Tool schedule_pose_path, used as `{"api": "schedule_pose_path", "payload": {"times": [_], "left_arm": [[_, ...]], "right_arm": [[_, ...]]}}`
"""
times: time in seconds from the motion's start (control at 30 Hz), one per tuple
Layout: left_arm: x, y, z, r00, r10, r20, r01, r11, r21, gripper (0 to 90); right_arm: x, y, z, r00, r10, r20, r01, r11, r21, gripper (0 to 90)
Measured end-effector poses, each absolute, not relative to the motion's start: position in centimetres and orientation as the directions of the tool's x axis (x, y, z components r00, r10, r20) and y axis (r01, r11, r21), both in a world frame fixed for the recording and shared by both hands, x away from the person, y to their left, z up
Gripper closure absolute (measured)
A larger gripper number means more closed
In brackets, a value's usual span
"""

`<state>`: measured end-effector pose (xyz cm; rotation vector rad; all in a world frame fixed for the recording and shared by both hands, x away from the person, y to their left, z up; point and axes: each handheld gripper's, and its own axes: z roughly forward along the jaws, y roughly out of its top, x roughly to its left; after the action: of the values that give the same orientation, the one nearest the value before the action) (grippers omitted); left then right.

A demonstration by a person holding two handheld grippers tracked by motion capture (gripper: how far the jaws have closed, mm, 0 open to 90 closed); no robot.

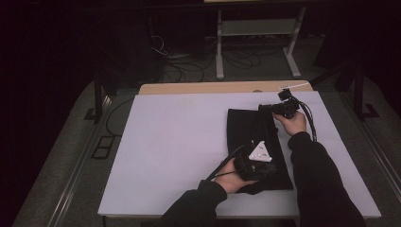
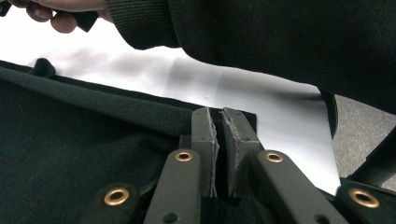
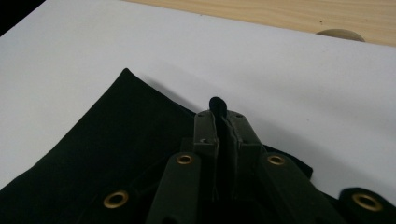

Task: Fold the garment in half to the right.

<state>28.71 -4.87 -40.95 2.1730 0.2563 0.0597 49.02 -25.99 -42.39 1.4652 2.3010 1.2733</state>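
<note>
Your left claw (image 2: 219, 133) is clamped on the near right corner of the black cloth (image 1: 255, 142), while your right claw (image 3: 223, 119) pinches a small fold of fabric at its far right corner, both sets of jaws nearly closed on the material. The cloth lies flat on the right half of the white bench (image 1: 175, 142), its long side running away from you
</note>
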Motion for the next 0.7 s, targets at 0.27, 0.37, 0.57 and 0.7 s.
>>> {"api": "schedule_pose_path", "payload": {"times": [0.27, 0.37, 0.57, 0.7], "left_arm": [[28.7, -5.5, -41.1, 0.976, 0.21, -0.051, 0.163, -0.562, 0.811, 82.8], [28.6, -5.8, -41.0, 0.977, 0.21, -0.045, 0.159, -0.566, 0.809, 82.9], [28.9, -6.4, -40.9, 0.977, 0.209, -0.043, 0.159, -0.575, 0.802, 83.1], [28.9, -7.0, -40.9, 0.977, 0.21, -0.043, 0.159, -0.577, 0.801, 83.1]], "right_arm": [[47.9, -27.8, -41.6, -0.469, 0.824, 0.318, 0.698, 0.125, 0.705, 58.3], [47.3, -28.5, -41.4, -0.466, 0.837, 0.288, 0.694, 0.143, 0.706, 48.4], [46.0, -29.5, -40.5, -0.474, 0.841, 0.262, 0.673, 0.154, 0.723, 25.2], [45.1, -30.0, -39.7, -0.486, 0.838, 0.246, 0.652, 0.16, 0.742, 12.8]]}}
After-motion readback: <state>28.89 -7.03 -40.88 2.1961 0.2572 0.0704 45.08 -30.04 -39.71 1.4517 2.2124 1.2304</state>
